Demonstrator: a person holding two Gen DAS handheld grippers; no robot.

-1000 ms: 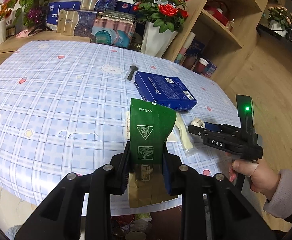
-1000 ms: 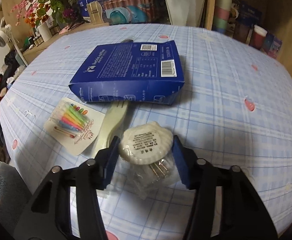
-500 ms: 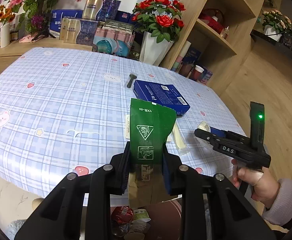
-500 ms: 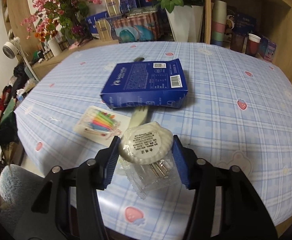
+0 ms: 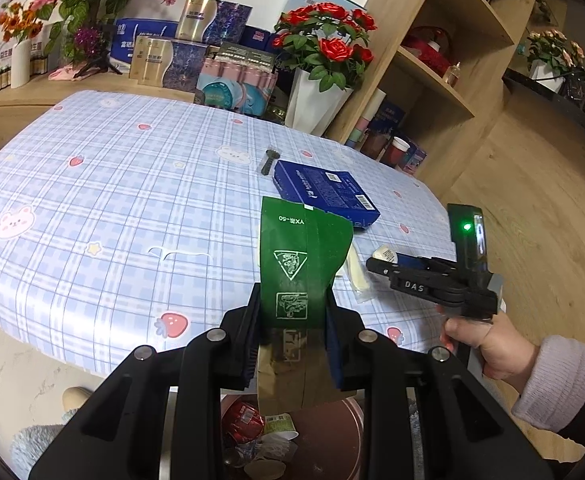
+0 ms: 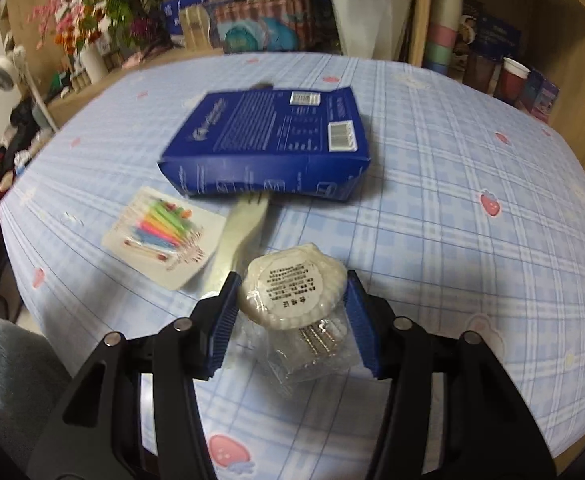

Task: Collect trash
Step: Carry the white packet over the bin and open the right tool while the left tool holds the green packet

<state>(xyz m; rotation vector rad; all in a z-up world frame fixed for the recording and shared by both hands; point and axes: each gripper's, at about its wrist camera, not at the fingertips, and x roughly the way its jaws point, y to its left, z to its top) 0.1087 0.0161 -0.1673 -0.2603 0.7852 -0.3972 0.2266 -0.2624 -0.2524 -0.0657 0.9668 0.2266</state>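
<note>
My left gripper (image 5: 292, 320) pinches the torn green foil packet (image 5: 300, 264) past the table's near edge, above the bin (image 5: 332, 440); my right gripper (image 6: 290, 308) clamps the round white lidded container (image 6: 292, 286), ready to follow.

Glossy green foil pouch (image 5: 306, 264), matt blue card box (image 6: 268, 148), wood shelf (image 5: 444, 76)

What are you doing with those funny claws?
Tidying trash off the table. The left claw pinches a green packet above a bin that already holds rubbish. The right claw grips a round white lid on a clear wrapper. A blue box, a fork and a candle card lie on the table.
</note>
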